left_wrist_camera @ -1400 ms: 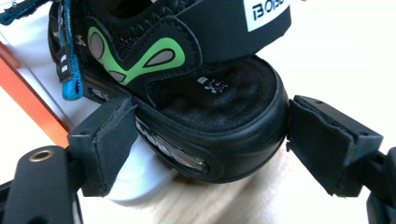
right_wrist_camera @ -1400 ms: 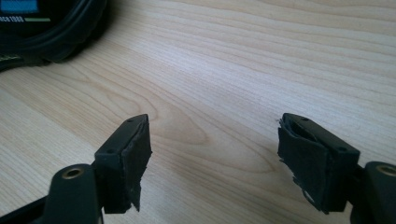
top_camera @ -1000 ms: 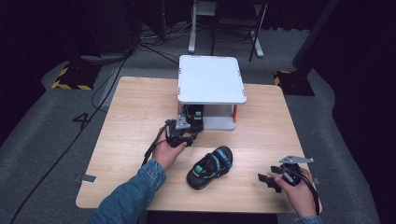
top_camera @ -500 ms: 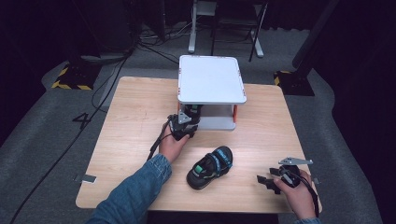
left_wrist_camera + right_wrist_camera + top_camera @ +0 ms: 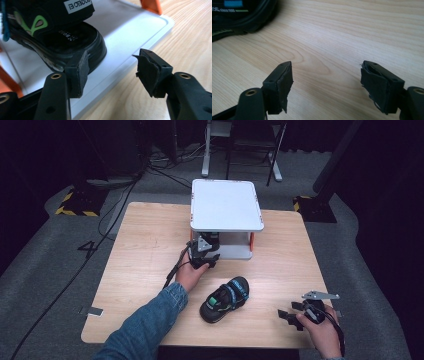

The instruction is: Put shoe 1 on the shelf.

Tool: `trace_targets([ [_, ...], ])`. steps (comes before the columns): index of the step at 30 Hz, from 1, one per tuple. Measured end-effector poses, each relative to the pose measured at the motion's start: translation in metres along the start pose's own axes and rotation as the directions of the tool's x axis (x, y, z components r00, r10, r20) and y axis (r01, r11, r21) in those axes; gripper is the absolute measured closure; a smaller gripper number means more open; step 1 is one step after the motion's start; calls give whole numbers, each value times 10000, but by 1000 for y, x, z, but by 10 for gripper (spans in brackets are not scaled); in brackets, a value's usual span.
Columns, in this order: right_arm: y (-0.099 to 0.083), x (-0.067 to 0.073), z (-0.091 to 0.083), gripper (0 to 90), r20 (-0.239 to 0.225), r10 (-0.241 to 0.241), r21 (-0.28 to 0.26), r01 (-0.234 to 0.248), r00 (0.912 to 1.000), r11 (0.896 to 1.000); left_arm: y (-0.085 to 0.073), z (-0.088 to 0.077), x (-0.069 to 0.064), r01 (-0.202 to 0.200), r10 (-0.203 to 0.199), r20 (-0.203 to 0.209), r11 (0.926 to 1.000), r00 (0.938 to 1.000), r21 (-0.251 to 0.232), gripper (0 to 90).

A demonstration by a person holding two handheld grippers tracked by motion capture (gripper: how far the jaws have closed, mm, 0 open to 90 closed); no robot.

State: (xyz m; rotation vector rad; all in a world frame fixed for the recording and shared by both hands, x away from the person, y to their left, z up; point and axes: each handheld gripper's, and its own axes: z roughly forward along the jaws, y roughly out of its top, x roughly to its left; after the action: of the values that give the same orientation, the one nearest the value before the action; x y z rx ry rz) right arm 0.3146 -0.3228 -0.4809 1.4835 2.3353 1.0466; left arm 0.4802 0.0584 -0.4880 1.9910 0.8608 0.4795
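From the high view, the left gripper (image 5: 206,251) sat at the front edge of the white rack (image 5: 227,205) that stood on the wooden table (image 5: 145,245), its tip reaching under the rack's top shelf. A black sandal (image 5: 226,299) lay on the table in front of the rack, toward the person's side, touching neither tool. The right gripper (image 5: 295,315) rested near the table's front right corner, well apart from the rack and to the right of that sandal.

In the left gripper view, a second sandal (image 5: 52,32) stood on the rack's lower shelf (image 5: 130,27). The left gripper (image 5: 112,68) had just been opening; its jaws stood apart, one pad (image 5: 81,68) close against the sandal's rounded end, the other clear of it over the shelf's edge, so nothing was gripped.

In the right gripper view, the right gripper (image 5: 325,82) had its jaws spread wide over bare table (image 5: 342,37), holding nothing, with the black sandal (image 5: 242,15) lying ahead of it
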Motion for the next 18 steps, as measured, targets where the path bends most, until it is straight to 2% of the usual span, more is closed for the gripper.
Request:
trace_targets([
  [3,6,2,2,261,-97,-162,-80,162,9998,9998,5,-19,-2,-248,247,-171,9997,9995,-70,398],
  [7,15,1,4,261,-170,-303,-171,300,9994,9994,8,-53,-2,-54,56,-320,10000,9995,63,363],
  [9,20,1,6,261,-207,-428,-294,422,9989,9987,8,-70,-1,119,-101,-369,9986,9993,506,337],
  [11,24,2,6,261,-268,-477,-320,468,9985,9984,8,-86,1,287,-262,-354,9970,9990,725,324],
  [12,27,3,7,262,-292,-501,-346,491,9983,9982,7,-93,2,426,-401,-356,9963,9986,741,322],
  [18,37,5,8,262,-322,-649,-602,629,9974,9962,4,-136,9,662,-636,-461,9962,9969,569,286],
])
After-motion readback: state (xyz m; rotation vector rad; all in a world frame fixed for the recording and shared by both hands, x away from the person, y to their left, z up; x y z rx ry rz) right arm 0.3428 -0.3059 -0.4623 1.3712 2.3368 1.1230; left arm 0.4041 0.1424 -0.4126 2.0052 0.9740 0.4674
